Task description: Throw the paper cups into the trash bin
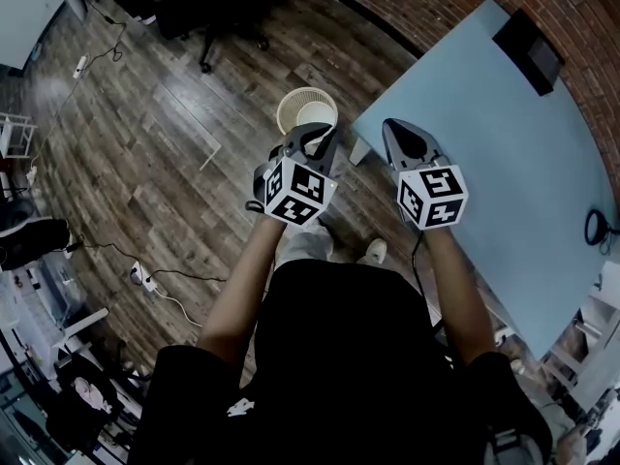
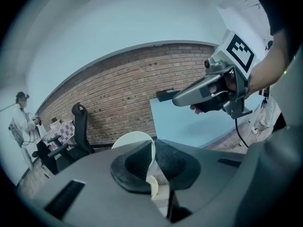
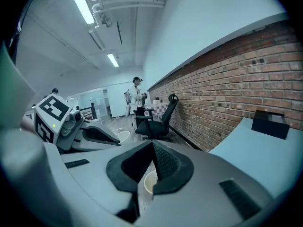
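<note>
2 pinched cups near the bin.

We hold the left gripper [image 1: 310,136] with its jaws nearly closed on the thin wall of a white paper cup [image 2: 152,186], just short of the round white mesh trash bin [image 1: 294,97] on the wooden plank floor [image 1: 145,163]. Our right gripper [image 1: 405,139], jaws together, pinches a second white paper cup [image 3: 150,182] by the corner of the pale blue table [image 1: 484,134], which juts just beside the bin. A black office chair [image 1: 199,13] stands beyond it, and cables [image 1: 174,277] trail across the floor at left.
</note>
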{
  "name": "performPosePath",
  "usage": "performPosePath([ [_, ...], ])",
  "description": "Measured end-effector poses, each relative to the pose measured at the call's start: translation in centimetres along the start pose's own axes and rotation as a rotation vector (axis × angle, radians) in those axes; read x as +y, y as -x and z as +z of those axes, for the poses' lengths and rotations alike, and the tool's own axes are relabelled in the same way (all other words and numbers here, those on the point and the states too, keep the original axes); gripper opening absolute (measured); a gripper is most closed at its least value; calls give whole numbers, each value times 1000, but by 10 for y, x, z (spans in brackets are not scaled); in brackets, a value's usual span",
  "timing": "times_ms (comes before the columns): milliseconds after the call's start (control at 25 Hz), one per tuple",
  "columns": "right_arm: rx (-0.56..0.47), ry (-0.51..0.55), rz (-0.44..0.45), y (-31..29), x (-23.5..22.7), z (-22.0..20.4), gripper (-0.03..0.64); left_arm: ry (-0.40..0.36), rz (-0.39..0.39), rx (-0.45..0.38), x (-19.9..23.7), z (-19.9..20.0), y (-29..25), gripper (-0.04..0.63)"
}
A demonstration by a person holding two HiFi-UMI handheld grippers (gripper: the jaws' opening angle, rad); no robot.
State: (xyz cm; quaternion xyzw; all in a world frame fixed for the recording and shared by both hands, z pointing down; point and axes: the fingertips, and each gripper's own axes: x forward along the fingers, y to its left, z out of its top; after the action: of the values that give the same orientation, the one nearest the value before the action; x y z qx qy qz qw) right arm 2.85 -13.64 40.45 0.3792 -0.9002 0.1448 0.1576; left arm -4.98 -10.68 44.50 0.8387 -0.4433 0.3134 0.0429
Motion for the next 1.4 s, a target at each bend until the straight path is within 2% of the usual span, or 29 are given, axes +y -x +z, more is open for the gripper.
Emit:
performPosePath([
  [560, 18, 5, -19, -77, 37, 33, 5, 48, -15, -10, 81, -34, 18, 31],
  [960, 7, -17, -22, -121, 53, 42, 5, 79, -28, -9, 112, -59, 16, 29],
  [1400, 3, -8, 20, -156, 43, 57, 5, 96, -5, 8, 136, -59, -4, 30],
])
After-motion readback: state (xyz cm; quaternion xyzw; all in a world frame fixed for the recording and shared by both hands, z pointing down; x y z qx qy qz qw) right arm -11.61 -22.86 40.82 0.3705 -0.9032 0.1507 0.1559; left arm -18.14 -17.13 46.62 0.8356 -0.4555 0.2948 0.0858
